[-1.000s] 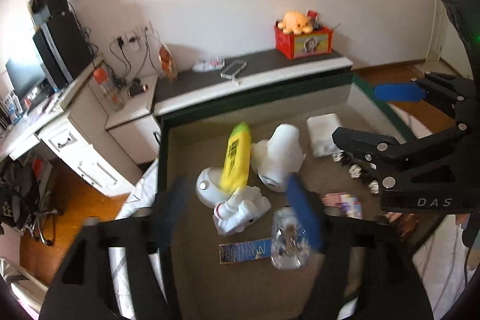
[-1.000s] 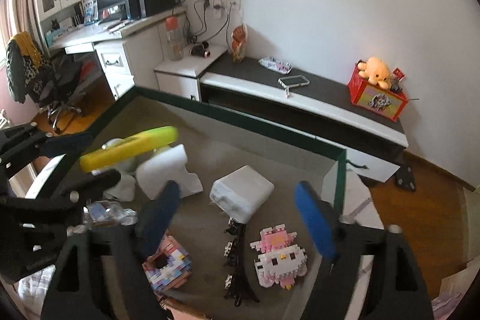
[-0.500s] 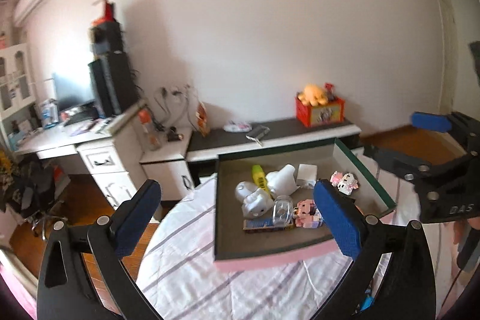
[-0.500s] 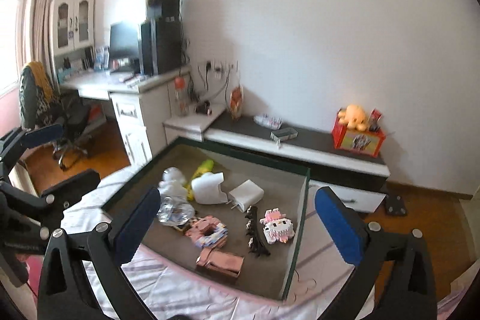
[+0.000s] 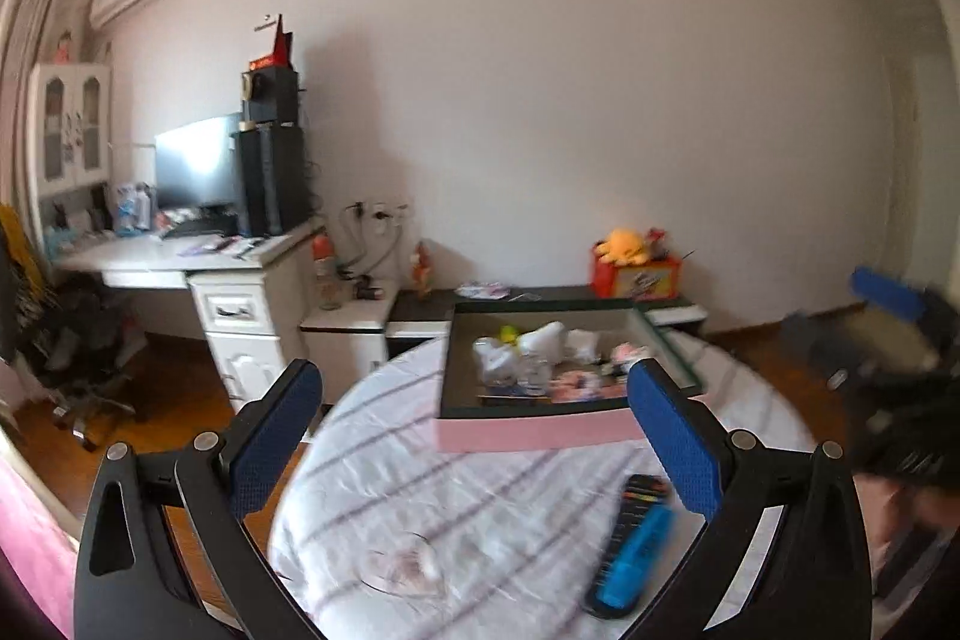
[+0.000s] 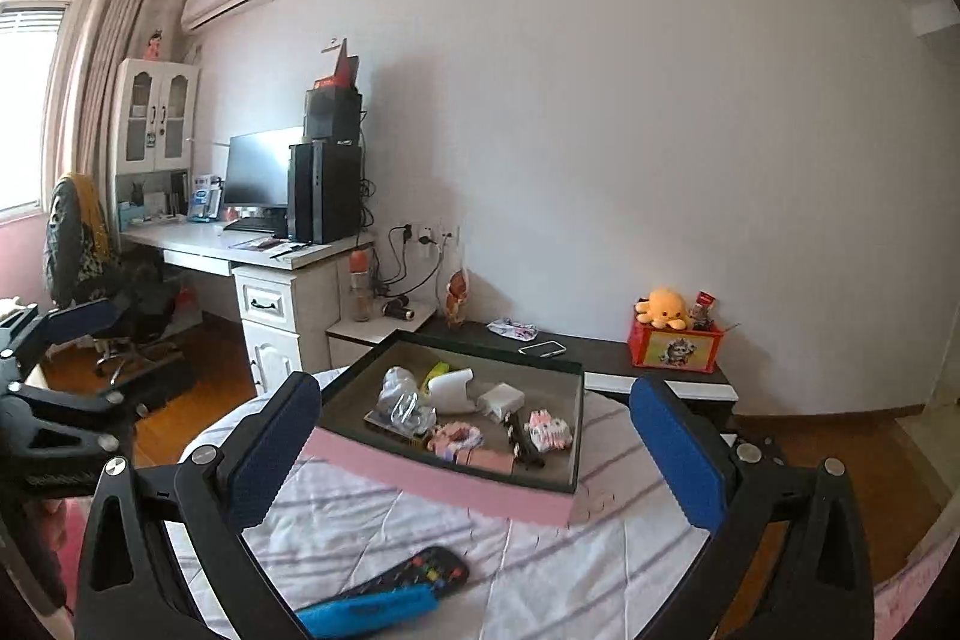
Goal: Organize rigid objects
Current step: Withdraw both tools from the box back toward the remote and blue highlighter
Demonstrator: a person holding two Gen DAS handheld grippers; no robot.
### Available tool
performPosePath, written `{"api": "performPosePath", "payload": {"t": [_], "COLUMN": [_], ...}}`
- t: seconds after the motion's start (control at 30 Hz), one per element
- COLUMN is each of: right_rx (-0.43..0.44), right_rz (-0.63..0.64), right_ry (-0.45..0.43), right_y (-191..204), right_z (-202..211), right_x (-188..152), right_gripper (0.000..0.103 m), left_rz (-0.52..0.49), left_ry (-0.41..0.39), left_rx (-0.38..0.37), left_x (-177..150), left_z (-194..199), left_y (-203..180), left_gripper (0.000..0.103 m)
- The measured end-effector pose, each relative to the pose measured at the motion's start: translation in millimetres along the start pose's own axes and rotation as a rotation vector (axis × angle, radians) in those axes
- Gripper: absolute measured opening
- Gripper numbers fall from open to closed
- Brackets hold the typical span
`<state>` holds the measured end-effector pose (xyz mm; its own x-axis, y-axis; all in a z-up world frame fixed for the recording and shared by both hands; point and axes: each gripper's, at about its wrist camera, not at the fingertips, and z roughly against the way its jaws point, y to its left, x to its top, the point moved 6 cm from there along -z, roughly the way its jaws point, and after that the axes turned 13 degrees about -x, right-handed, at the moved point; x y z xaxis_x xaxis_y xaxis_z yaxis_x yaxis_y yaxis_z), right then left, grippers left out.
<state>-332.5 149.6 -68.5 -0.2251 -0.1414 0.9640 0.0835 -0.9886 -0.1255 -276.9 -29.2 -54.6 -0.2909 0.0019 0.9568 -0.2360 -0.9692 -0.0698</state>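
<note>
A pink tray point(image 6: 444, 478) with a dark rim sits on a round table under a striped white cloth point(image 6: 600, 550). In the tray lie a white charger point(image 6: 501, 397), a white curved piece point(image 6: 453, 388), a yellow tube point(image 6: 438, 373), a clear plastic item point(image 6: 399, 397), pink block figures point(image 6: 549, 430) and a small black tower point(image 6: 522, 442). A black and blue remote point(image 6: 384, 592) lies on the cloth nearer to me. My right gripper point(image 6: 474, 454) is open and empty, back from the tray. My left gripper point(image 5: 474, 442) is also open and empty, facing the tray point(image 5: 540, 433) with the remote point(image 5: 636, 544) below it.
Behind the table runs a low dark cabinet point(image 6: 630, 358) with a red box and a yellow plush point(image 6: 663, 307). A white desk point(image 6: 264, 250) with monitor and computer tower stands at the left, an office chair point(image 6: 90, 244) beside it. Wooden floor surrounds the table.
Both grippers have pulled back and up from just over the tray, and their jaws stand wider. The tray now looks small and far, and the remote has come into view.
</note>
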Motion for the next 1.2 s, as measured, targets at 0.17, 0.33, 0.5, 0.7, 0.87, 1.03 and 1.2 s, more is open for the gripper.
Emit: {"api": "performPosePath", "payload": {"t": [0.17, 0.33, 0.5, 0.7, 0.87, 1.03, 1.2], "right_rx": [-0.02, -0.045, -0.043, -0.054, -0.053, -0.062, -0.039], "right_rz": [-0.07, -0.085, -0.094, -0.076, -0.093, -0.11, -0.133], "right_ry": [-0.003, 0.014, 0.024, 0.064, 0.104, 0.181, 0.308], "right_y": [-2.6, -3.5, -2.8, 0.8, -2.3, 0.4, 18.8], "right_z": [28.9, 38.4, 44.2, 42.2, 34.5, 19.5, -7.5], "right_x": [-15.7, -22.9, -28.2, -40.4, -48.8, -71.4, -108.7], "right_gripper": [0.103, 0.103, 0.103, 0.103, 0.103, 0.103, 0.103], "left_rz": [-0.005, -0.051, -0.051, -0.066, -0.061, -0.055, -0.064], "left_ry": [-0.006, -0.001, 0.001, 0.031, 0.071, 0.128, 0.179], "left_rx": [-0.002, 0.055, 0.052, 0.034, 0.028, 0.031, 0.052], "left_x": [-12.2, -18.6, -22.3, -30.6, -41.4, -58.4, -72.8], "left_z": [18.7, 30.4, 34.6, 30.0, 20.1, 7.9, -0.1], "left_y": [-3.1, -1.2, -2.1, -9.2, -8.4, -2.4, 6.2], "left_gripper": [0.103, 0.103, 0.103, 0.103, 0.103, 0.103, 0.103]}}
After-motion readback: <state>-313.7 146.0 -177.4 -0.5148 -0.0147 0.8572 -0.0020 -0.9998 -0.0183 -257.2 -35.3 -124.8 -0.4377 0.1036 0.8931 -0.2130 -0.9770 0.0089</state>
